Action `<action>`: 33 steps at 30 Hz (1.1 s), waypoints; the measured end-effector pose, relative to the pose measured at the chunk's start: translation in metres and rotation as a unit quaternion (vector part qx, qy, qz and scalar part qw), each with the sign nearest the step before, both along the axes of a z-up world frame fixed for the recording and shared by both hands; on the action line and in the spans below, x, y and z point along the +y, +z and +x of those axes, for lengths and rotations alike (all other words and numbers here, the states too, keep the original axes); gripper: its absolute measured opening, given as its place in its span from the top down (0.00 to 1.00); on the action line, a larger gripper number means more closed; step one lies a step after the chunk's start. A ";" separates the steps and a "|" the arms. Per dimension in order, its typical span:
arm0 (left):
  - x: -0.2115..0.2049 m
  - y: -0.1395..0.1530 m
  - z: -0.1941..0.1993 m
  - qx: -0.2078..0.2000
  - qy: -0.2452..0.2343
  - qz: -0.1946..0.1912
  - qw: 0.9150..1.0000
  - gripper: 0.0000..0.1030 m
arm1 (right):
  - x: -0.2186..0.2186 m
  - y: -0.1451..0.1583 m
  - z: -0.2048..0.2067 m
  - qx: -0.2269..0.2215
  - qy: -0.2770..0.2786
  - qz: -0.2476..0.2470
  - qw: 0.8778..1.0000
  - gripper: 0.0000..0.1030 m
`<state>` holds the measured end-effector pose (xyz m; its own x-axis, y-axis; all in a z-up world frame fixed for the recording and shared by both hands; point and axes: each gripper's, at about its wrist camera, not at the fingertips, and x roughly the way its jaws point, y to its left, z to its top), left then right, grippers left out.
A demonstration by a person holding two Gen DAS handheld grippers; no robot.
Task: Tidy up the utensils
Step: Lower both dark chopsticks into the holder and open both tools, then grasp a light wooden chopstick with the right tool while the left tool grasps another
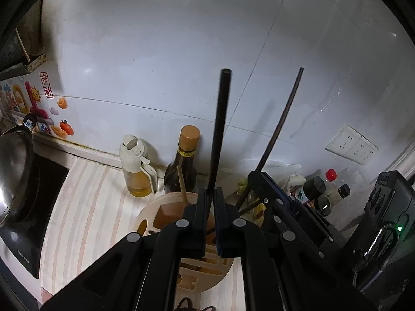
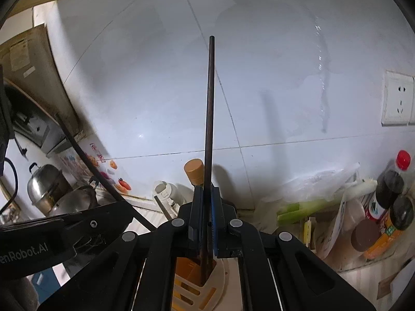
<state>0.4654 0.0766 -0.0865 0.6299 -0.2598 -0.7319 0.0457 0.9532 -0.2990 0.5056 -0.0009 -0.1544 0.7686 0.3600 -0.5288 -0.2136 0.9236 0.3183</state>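
A: Left hand-held gripper [image 1: 210, 194]?
B: Jaws together, clamped on a black chopstick [image 1: 220, 129]. The stick rises nearly upright past the fingertips, top end against the white tiled wall [image 1: 155, 51].

A: Right one?
B: Right hand-held gripper [image 2: 206, 194] pinched on a dark brown chopstick [image 2: 209, 129], also near vertical. Its lower end sits in a slot of the round utensil holder [image 2: 220, 280] just below the jaws.

A: Pose?
B: Both point forward and down over the holder. In the left view the right gripper sits just to the right, its chopstick leaning right.

A: Containers?
B: Left view: cream utensil holder [image 1: 155, 207] on the striped desk [image 1: 85, 202], a light wooden chopstick [image 1: 182, 184] standing in it, other slot contents unclear. Behind it an oil dispenser [image 1: 136, 165] with yellow oil and a dark sauce bottle [image 1: 182, 163] with a tan cap, both by the wall. Wok [image 1: 15, 173] on the stove at left. Jars, a red-capped bottle [image 2: 400, 165] and green onions [image 2: 298, 208] at right.
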 end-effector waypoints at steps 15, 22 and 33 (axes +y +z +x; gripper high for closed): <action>0.035 0.040 -0.056 -0.048 0.073 0.037 0.996 0.09 | -0.049 0.046 -0.049 0.020 0.000 0.008 1.000 0.48; 0.025 0.010 -0.100 -0.045 0.092 0.062 0.993 0.00 | -0.104 0.047 -0.106 0.055 -0.055 -0.003 0.997 0.18; -0.074 -0.103 -0.113 0.074 0.007 0.101 0.992 0.00 | -0.202 -0.051 -0.158 0.185 -0.149 -0.036 0.971 0.06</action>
